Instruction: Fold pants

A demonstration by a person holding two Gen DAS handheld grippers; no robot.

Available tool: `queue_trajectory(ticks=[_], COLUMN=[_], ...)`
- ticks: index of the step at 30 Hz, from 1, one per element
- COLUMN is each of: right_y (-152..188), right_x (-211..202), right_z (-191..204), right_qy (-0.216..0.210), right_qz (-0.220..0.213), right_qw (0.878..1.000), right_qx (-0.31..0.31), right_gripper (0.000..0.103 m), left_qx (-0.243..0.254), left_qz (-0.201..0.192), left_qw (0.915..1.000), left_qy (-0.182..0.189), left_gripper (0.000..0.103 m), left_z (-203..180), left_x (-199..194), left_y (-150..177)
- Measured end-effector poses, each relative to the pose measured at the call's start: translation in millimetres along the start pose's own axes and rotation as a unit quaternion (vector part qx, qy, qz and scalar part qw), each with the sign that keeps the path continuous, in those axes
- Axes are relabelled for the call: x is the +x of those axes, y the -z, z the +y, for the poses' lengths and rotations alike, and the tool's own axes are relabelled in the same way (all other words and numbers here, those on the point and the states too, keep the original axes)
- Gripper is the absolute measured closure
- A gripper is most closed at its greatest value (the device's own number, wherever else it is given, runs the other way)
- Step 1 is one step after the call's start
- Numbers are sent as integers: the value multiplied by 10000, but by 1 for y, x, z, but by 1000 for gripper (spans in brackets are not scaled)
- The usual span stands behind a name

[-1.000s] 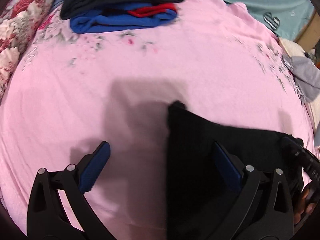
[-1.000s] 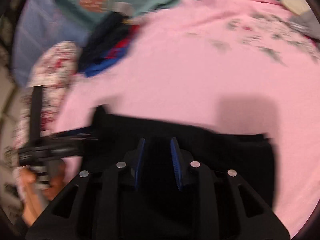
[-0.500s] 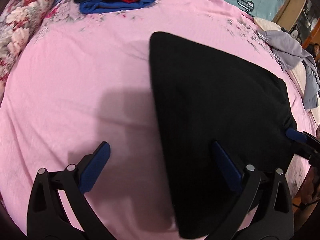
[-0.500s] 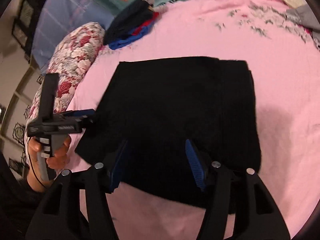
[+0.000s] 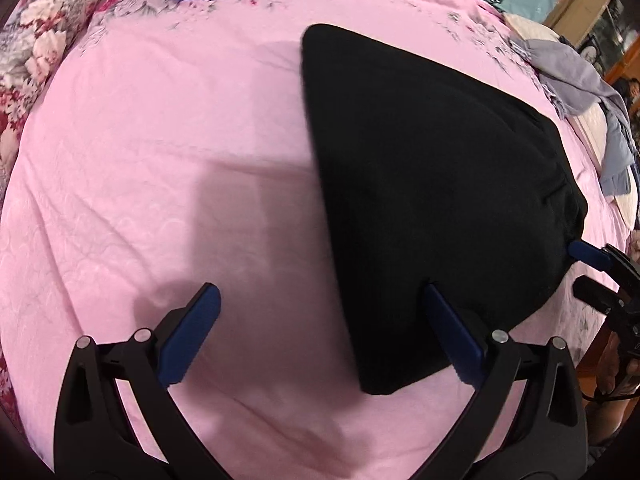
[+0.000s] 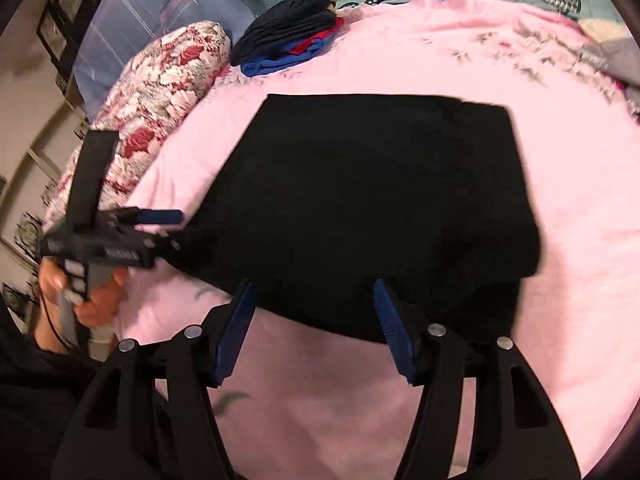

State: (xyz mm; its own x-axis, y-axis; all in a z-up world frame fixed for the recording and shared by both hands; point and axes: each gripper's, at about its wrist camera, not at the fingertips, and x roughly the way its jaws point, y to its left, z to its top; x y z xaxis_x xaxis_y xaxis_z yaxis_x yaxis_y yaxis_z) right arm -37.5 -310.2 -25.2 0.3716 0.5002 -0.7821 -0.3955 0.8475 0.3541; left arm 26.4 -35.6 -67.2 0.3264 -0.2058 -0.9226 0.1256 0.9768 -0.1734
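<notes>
One pair of black pants [image 6: 372, 208] lies folded into a compact rectangle on the pink sheet [image 5: 160, 160], near the bed's near edge. Two grippers are in view. One stack of folded clothes [image 6: 288, 36], dark over red and blue, sits at the far left beside one floral pillow [image 6: 160, 80]. One grey garment [image 5: 580, 80] lies crumpled at the far right.

The left gripper [image 5: 316, 336] has its fingers spread wide, gripping nothing; its right finger [image 5: 452, 336] overlaps the pants' left edge, though contact is unclear. The right gripper [image 6: 316, 332] is likewise spread apart and empty, its tips at the pants' near edge.

The pants' folds and seams vanish in the black. The stack is cut off in the left view, and the right view is slightly blurred.
</notes>
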Motion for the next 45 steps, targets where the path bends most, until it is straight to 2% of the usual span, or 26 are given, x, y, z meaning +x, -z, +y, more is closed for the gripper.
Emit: queue_trajectory(ticks=[3,6,7,11,18,21,23,28,33,34,36,38,39,41,42,43,44,45], right_y=[-1,-4,-7,-17,-29,-30,-30,-29,-29,-30,-33,-37,-39,-43,-45,-46,-48,-48], right_x=[-21,-40,-43,-36,-20,-17,-16,-8,11,13,17,22,24,32,35,37,38,39], right_z=[-13,-31,-37,-54,-65,-71,-76,-87,-92,-91,-89,-85,-83,-74,-70,-66,-62,-60], right_qy=[343,489,585,752,693,713,737,547,293,290,270,269,305,397,488,627,711,772], right_qz=[-231,-789,-906,-886,-823,-778,-755,-629,-377,-451,-475,-470,-444,-347,-296,-261,-261,-278], right_qw=[9989,9943,9920,9889,9873,9864,9855,9841,9862,9865,9873,9883,9891,9922,9931,9932,9933,9931], right_qx=[199,520,652,931,1168,1259,1330,1567,1588,1549,1494,1425,1369,1128,1024,942,868,836], right_gripper=[35,16,14,14,12,12,12,12,11,10,8,7,7,11,26,37,39,47], left_qx=[43,111,117,170,186,194,162,-27,178,236,339,443,465,329,295,325,381,473], left_qz=[-270,-386,-389,-411,-346,-348,-253,136,112,111,100,59,50,13,-14,-90,-156,-231], left_qw=[9992,9985,9985,9986,9990,9992,9990,9955,9933,9934,9931,9941,9940,9950,9956,9959,9959,9958], left_qy=[-298,-384,-359,-297,-192,39,337,940,1134,1113,1122,992,993,942,895,834,806,749], left_gripper=[2,2,2,2,2,2,2,4,4,4,9,21,23,32,35,45,58,61], left_z=[0,-5,-5,-11,-16,-16,-16,-12,-21,-23,-29,-36,-38,-38,-39,-43,-46,-49], left_x=[-8,-13,-14,-13,-6,-2,5,27,34,34,36,35,35,35,35,32,29,25], left_y=[-5,-13,-16,-28,-38,-47,-56,-71,-74,-76,-78,-78,-78,-81,-80,-79,-77,-75])
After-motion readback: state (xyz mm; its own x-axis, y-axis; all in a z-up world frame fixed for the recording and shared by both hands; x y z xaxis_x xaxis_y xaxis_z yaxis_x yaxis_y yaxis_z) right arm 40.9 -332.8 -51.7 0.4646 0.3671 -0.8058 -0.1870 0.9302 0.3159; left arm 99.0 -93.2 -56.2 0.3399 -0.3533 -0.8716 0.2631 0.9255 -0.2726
